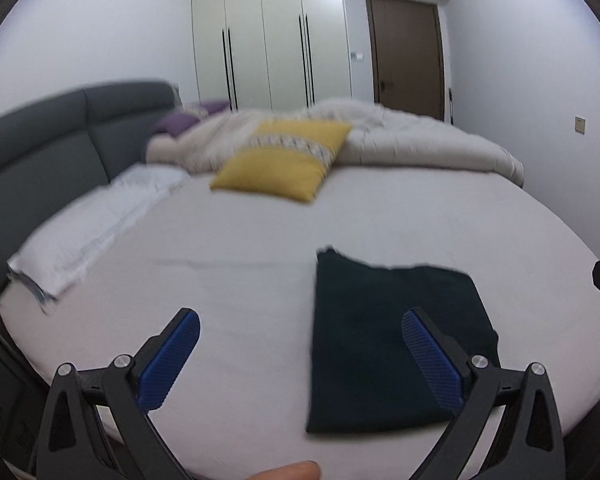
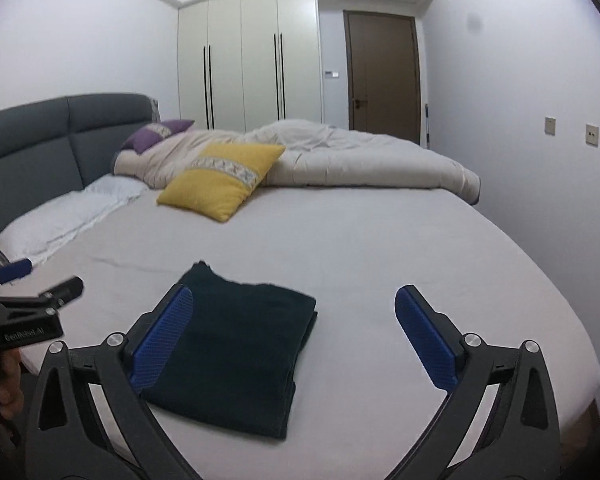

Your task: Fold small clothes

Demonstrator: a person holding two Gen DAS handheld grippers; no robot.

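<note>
Bedroom, white bed [image 2: 380, 248]. Left gripper [image 1: 300, 344] and right gripper [image 2: 294, 320] raised above it, jaws spread wide, empty. Below them, a folded dark garment [image 2: 236, 356] flat on the sheet. Beyond, yellow cushion [image 2: 220, 180], rumpled duvet [image 2: 360, 160].

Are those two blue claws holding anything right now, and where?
Nothing. The left gripper and right gripper both hang open above the folded dark garment on the bed.
</note>
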